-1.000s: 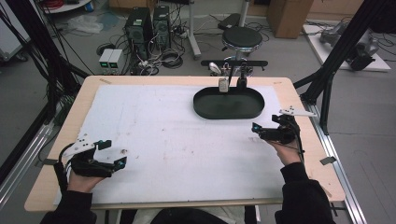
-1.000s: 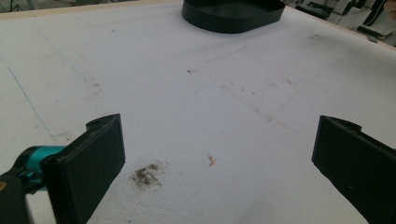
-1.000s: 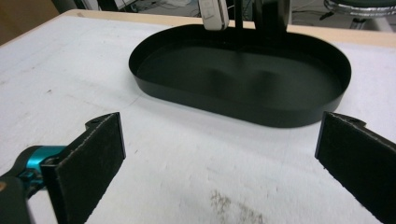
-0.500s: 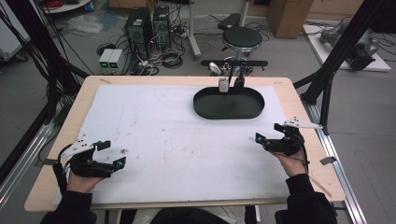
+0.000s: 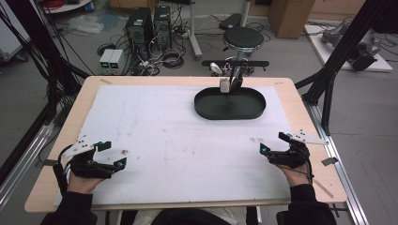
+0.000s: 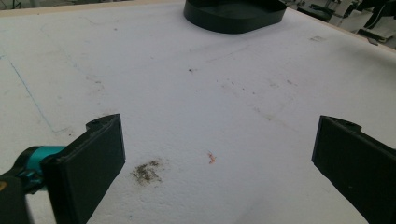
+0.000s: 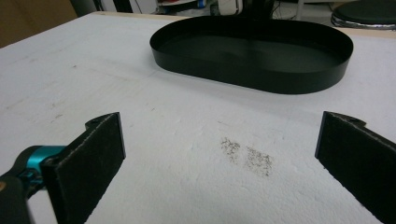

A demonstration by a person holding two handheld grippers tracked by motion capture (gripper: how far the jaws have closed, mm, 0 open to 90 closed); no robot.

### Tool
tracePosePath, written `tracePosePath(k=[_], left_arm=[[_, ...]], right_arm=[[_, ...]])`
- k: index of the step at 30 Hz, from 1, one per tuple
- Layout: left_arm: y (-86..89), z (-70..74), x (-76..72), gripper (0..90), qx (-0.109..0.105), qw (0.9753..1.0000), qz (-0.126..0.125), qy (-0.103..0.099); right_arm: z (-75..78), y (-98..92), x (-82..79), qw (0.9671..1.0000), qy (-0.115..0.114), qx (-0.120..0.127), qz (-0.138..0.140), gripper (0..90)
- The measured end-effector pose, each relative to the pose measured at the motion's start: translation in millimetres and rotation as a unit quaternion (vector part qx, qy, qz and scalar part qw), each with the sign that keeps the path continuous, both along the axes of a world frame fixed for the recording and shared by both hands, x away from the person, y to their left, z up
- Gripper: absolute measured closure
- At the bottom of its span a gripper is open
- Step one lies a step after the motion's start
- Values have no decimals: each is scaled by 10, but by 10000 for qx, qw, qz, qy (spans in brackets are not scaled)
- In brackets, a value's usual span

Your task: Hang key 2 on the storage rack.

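Bench: a wooden bench (image 5: 300,101) carries a white foam sheet (image 5: 178,136) that covers most of its top; the sheet is scuffed and bears small dark smudges.
Tray: a black oval tray (image 5: 230,103) sits on the sheet near the far edge of the bench, right of the middle; nothing lies in it.
Room: beyond the tray stand a round black stool (image 5: 242,37), two computer towers (image 5: 149,23) and loose cables on a grey floor; black frame struts rise at both sides of the bench.
Left gripper: the left gripper (image 5: 110,155) lies low at the near left corner, well apart from the tray, held from behind by the person's hand; its jaws are spread wide with only bare sheet between them.
Right gripper: the right gripper (image 5: 272,143) sits by the near right edge, nearer the tray and pointed toward it; its jaws are spread wide over a grey smudge (image 7: 246,156), holding nothing.
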State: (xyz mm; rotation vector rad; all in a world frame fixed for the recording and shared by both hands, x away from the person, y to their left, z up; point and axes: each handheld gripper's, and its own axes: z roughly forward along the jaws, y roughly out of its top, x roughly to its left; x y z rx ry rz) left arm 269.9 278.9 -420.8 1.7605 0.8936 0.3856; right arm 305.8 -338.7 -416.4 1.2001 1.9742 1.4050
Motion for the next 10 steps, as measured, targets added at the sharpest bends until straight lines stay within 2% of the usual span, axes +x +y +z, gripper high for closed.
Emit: tracePosePath(k=[6, 10], left_arm=[[-4, -4, 5, 30, 12, 10000, -9, 6], [-17, -13, 27, 30, 29, 10000, -47, 17]], right_arm=[[-74, -72, -43, 9999, 54, 6, -136, 7], [-79, -109, -73, 9997, -8, 32, -238, 8]])
